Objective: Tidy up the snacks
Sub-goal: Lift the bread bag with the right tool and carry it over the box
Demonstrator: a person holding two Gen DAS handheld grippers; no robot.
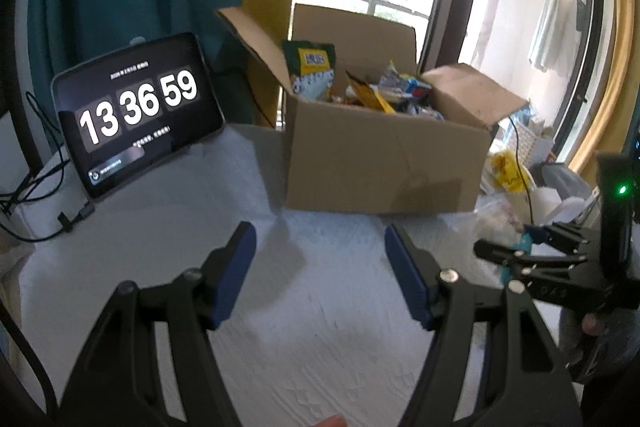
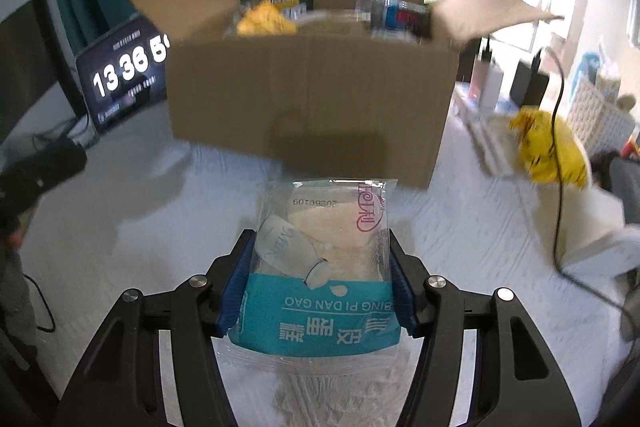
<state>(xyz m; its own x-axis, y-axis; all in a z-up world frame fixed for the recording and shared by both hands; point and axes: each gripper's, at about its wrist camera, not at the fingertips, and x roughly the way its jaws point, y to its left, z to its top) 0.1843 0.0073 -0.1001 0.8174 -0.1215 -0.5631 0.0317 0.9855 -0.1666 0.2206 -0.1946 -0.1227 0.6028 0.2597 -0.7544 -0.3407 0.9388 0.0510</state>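
The right gripper's blue-padded fingers are clenched on both side edges of a clear plastic cake packet with a teal printed band. The packet is gripped across its width, probably so the soft cake inside is not crushed. It hangs clear of the white textured tablecloth, at six o'clock from the open brown cardboard box. That box stands at twelve o'clock in both wrist views, its flaps splayed outward, already crowded with mixed snack bags; it looks like the destination. The left gripper is released, its pads parted over bare cloth with nothing between them, apparently kept free for a later pickup. A black tablet showing a flip clock leans at ten o'clock, beside the box.
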